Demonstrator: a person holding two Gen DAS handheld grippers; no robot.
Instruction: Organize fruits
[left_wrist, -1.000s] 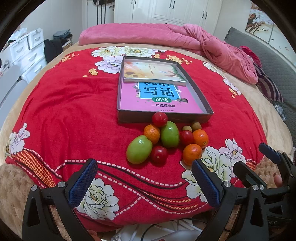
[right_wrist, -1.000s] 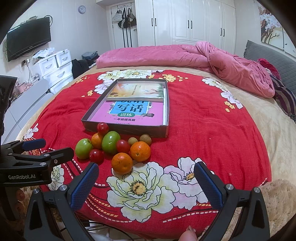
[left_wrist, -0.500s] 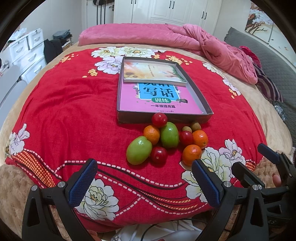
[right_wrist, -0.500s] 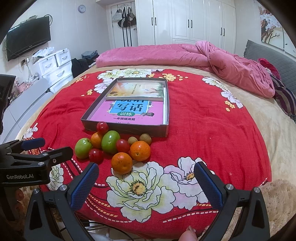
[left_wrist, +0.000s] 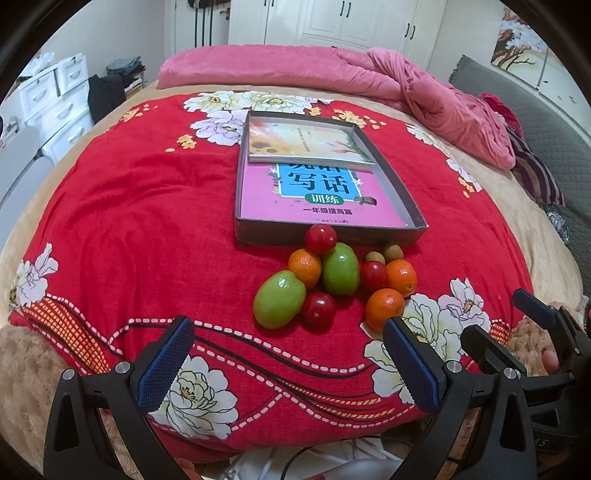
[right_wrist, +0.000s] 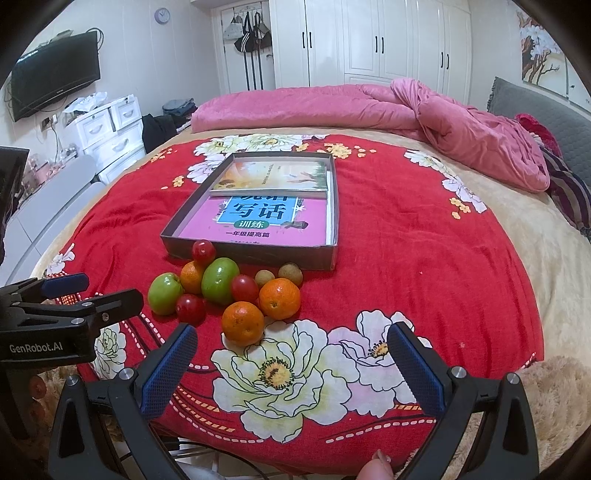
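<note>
- The left gripper (left_wrist: 288, 360) is hovering at the near edge of the bed with its blue-padded fingers (left_wrist: 166, 363) spread wide apart, gripping nothing.
- The right gripper (right_wrist: 291, 365) is hanging just beside it, jaws likewise wide apart and empty, over a white flower on the red floral blanket (right_wrist: 424, 266).
- The fruit cluster (left_wrist: 332, 280) is lying on the blanket just beyond both grippers: two green fruits (left_wrist: 279, 299), three oranges (right_wrist: 243, 322), three small red fruits (left_wrist: 318, 309) and two little brown ones (right_wrist: 290, 274), most touching one another.
- The shallow grey box (left_wrist: 397, 184) is sitting right behind the fruit, one red fruit resting against its front wall, with two books (left_wrist: 317, 199) lying inside.
- A pink quilt (right_wrist: 369, 107) is bunching up at the far end.
</note>
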